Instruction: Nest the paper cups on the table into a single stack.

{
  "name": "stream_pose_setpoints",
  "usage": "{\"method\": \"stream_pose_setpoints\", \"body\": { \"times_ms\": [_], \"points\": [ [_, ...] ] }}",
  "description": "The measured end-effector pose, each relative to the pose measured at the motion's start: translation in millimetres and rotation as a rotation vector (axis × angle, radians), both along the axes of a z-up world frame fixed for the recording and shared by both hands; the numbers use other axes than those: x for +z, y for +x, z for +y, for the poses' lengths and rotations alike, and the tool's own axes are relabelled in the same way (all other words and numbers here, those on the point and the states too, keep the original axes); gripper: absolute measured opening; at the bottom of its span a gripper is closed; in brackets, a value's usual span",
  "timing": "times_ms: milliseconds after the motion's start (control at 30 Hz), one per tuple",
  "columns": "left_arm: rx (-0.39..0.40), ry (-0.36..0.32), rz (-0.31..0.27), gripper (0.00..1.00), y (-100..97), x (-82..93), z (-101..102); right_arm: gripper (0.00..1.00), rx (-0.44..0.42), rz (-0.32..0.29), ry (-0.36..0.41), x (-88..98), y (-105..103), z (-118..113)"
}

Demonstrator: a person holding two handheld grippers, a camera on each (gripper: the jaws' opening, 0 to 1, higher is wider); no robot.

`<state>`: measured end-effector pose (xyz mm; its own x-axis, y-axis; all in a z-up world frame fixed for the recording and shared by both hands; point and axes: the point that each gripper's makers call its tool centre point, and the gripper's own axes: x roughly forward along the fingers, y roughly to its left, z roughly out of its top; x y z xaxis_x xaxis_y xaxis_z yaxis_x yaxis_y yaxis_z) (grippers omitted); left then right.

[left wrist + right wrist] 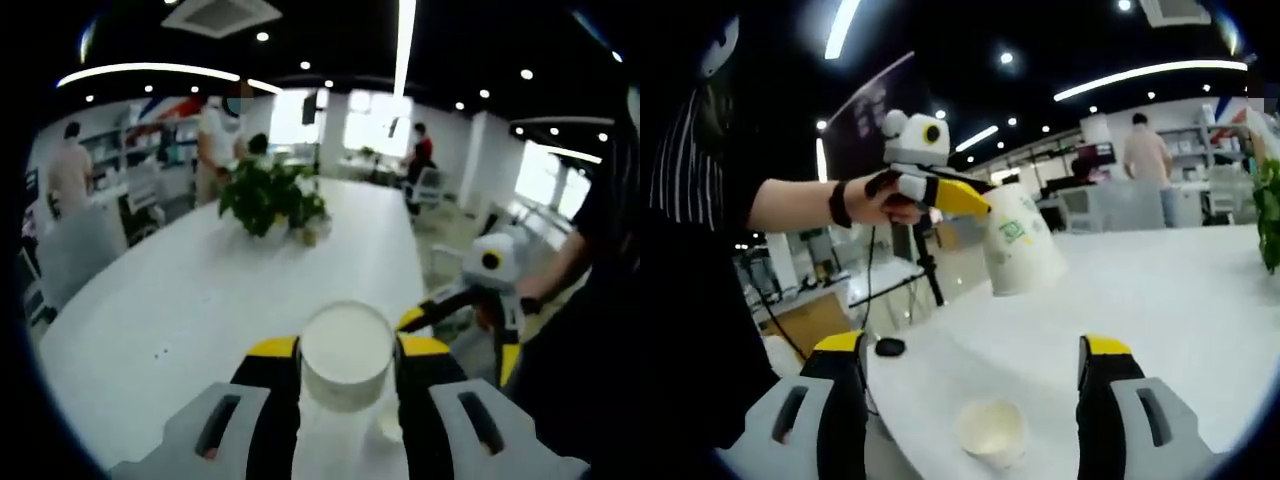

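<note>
Left gripper view takes in the long white bench (200,300), running from the lower middle of the frame toward the upper centre, with a potted plant (268,197) standing on it in the upper middle and people at desks in the far upper left. At the bottom centre the left tool (346,362) has its jaws clamped on a paper cup (346,352), mouth turned toward the camera, held up clear of the bench. The right tool (470,300) comes in at the middle right of this frame, in a person's hand.

In the right gripper view the same bench (1160,300) fills the lower right. The left tool (958,198) crosses the upper centre, gripped in a hand (885,195), and its held cup (1018,243) hangs tilted, with its long axis slanting down to the right. The right tool (970,375) stands at the bottom with its jaws wide apart and nothing between them. A second paper cup (992,432) sits upright and mouth-up on the bench at the bottom centre, lying between those open jaws and a little ahead of them.

The held cup is above and beyond the standing one, so I judge the coming move turns on bringing it back over that open mouth with its axis upright. The right tool is the nearer to the standing cup and could steady it.
</note>
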<state>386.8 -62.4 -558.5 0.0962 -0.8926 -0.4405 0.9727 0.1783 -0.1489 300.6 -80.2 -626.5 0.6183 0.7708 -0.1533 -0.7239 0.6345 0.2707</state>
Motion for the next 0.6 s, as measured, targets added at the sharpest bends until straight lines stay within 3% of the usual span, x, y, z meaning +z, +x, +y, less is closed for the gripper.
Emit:
{"method": "stream_pose_setpoints", "body": {
  "times_ms": [267, 400, 600],
  "points": [
    [-0.027, -0.005, 0.006, 0.35, -14.6, 2.4, -2, 0.81, 0.040, -0.016, 0.032, 10.2, -1, 19],
    [-0.024, -0.008, 0.001, 0.35, -17.7, 5.5, -3, 0.75, 0.065, -0.030, 0.050, 17.3, -3, 26],
    [-0.024, -0.020, 0.004, 0.35, -23.2, 9.6, -2, 0.75, 0.074, -0.036, 0.090, 24.3, -1, 31]
  ]
}}
